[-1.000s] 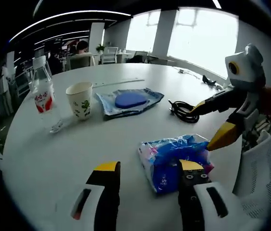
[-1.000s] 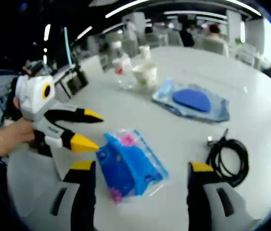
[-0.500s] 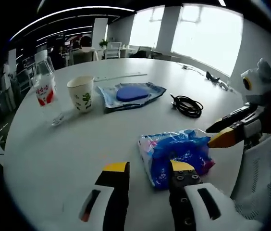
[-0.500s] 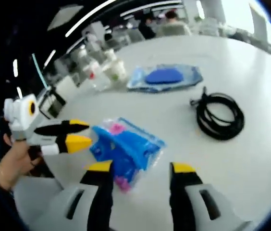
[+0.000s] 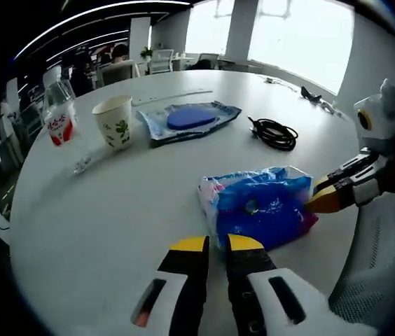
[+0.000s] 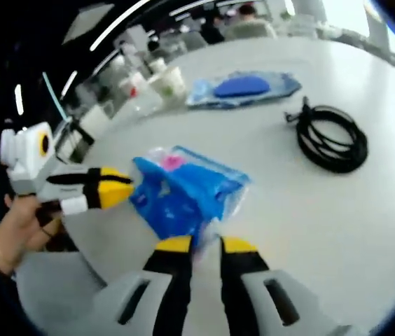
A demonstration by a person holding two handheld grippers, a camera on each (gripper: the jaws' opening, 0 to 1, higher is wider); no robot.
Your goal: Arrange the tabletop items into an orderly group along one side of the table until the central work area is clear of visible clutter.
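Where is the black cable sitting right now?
In the left gripper view the coiled black cable lies on the white table, right of the blue pouch and beyond the blue plastic packet.

Bright windows (image 5: 295,35); dim office, ceiling light strips (image 5: 92,24).

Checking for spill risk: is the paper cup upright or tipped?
Upright. The paper cup stands on its base on the white table, open mouth up, beside the water bottle. Contents: cannot tell.

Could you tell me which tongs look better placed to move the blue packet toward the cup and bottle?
Probably the right tongs: their tips are nearly closed on the blue packet's clear edge. The left tongs sit almost closed just short of the packet. The cup and bottle stand across the table.
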